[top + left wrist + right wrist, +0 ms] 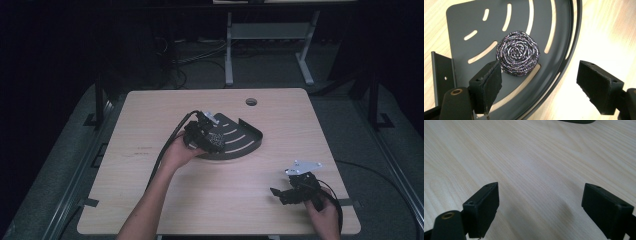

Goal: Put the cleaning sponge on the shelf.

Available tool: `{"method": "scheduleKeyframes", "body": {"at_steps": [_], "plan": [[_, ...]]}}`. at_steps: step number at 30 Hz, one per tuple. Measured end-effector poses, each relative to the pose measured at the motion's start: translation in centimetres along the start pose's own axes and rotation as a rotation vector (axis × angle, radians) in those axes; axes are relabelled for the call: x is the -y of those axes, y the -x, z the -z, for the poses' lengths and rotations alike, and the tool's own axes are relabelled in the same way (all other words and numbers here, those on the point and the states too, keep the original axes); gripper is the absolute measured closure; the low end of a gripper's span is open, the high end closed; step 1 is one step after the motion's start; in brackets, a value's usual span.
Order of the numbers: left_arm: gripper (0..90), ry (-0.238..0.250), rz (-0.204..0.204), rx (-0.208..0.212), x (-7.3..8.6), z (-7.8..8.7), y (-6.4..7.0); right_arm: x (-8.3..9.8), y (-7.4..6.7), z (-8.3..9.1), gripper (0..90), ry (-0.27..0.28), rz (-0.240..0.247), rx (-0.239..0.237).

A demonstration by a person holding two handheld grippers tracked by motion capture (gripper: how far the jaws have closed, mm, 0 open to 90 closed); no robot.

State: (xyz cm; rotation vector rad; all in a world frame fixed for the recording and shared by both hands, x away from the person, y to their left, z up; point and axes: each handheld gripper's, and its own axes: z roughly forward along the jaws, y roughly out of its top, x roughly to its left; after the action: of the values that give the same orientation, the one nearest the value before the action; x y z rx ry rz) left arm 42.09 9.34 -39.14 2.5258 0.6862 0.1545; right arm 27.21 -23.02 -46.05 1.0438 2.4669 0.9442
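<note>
Scourer (518,53), a round coil of dark metal wire, lies on the slotted dark tray (461,22), just beyond the left gripper (541,82), whose jaws stand wide apart with nothing between them. That hand reaches in over the tray's near left edge. At the near right, the right gripper (540,210) hangs low over bare wood, jaws wide and empty. Pale wooden counter (150,200); dark room, white desk frame (270,35) beyond.
</note>
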Motion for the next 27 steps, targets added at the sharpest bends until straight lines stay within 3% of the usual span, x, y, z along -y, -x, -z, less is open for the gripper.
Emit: {"method": "scheduleKeyframes", "body": {"at_steps": [8, 27], "plan": [[19.7, 0.009, -0.026, 0.000, 0.7, 0.9, 1.0, 0.0, 0.0, 0.1, 14.0, 0.001, 0.002, -0.001], [19.9, 0.041, -0.015, 0.002, 3.3, 2.4, 2.6, 0.1, 0.0, 0.0, 14.0, -0.006, -0.003, 0.009]]}}
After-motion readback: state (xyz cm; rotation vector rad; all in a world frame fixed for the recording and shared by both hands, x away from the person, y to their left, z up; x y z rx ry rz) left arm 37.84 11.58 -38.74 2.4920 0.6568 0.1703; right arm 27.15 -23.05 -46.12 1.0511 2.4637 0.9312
